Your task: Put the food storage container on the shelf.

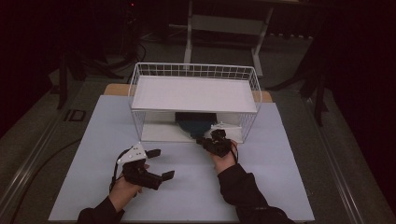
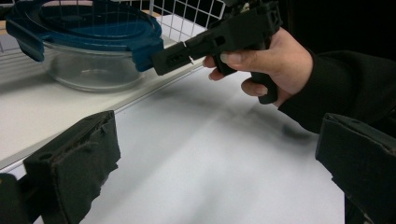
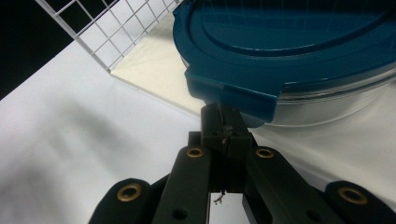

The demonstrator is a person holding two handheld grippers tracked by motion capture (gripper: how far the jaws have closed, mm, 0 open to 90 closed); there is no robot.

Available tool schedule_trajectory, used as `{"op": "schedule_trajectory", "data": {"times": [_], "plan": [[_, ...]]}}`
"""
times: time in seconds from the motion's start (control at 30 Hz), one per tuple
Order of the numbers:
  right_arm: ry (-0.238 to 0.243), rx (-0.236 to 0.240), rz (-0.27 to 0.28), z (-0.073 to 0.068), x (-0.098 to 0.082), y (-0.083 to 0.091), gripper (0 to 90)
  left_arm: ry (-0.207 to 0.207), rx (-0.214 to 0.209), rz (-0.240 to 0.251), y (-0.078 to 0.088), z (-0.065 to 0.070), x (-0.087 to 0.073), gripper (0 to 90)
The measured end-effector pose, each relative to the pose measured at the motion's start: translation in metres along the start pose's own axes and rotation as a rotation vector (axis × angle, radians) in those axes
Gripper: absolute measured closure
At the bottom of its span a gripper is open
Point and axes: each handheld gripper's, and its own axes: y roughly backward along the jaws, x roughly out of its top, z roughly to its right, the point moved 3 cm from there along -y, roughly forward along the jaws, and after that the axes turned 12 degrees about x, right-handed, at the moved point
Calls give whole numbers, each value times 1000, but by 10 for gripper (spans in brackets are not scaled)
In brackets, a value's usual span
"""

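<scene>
Blue-lidded glass container [image 3: 299, 60] sits under the wire rack [image 1: 194, 74]; your right gripper [image 3: 223, 122], jaws pressed together, touches its lid clasp; your left gripper [image 1: 156, 163] waits spread, well apart.

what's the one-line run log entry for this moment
right gripper: shut, tips at lid clip | container: glass, blue lid on, lower shelf of wire rack | left gripper: open, empty, over table

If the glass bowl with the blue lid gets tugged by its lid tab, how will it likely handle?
The bowl looks like thick glass, so probably heavy and rigid. On the smooth white shelf it should slide rather than tip, being low and wide. The right tongs are shut at a lid tab; the latch might pop first.
</scene>
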Motion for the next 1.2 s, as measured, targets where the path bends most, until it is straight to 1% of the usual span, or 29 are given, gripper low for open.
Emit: {"op": "schedule_trajectory", "data": {"times": [0.07,0.13,0.23,0.33,0.37,0.43,0.5,0.53,0.63,0.73,0.77,0.83,0.87,0.9,0.97,1.03,1.13,1.2], "plan": [[5,-8,-3,1,2,-2,900,-1,0,0,0,0,0,0],[1,-7,0,2,3,-3,900,-2,1,1,1,0,0,0],[16,-6,-3,2,3,-4,899,-5,2,1,0,1,0,0],[-7,17,7,1,1,-3,888,-7,1,3,1,1,0,0],[-2,27,6,-1,0,-2,869,-9,1,3,1,2,0,0],[15,31,10,-4,-3,1,842,-11,2,5,1,2,1,0],[21,44,12,-7,-6,4,769,-10,1,7,1,2,1,0],[25,42,17,-9,-7,5,716,-10,2,8,1,2,1,0],[63,52,26,-14,-10,10,471,-23,4,5,1,3,1,0],[70,81,40,-18,-12,15,284,-27,0,6,2,6,2,0],[79,94,38,-19,-13,17,247,-29,-1,8,3,6,2,0],[78,113,58,-22,-14,22,215,-32,-1,10,4,7,3,0],[82,120,51,-22,-15,24,183,-35,0,11,4,7,3,0],[93,127,50,-23,-15,26,179,-32,1,12,5,7,4,0],[78,160,42,-22,-17,30,179,-28,2,11,5,7,4,0],[72,154,51,-21,-19,35,164,-29,0,11,6,8,5,0],[75,142,52,-19,-22,44,164,-30,-6,9,7,8,6,0],[78,145,56,-19,-25,50,164,-26,-8,5,7,8,5,0]]}}
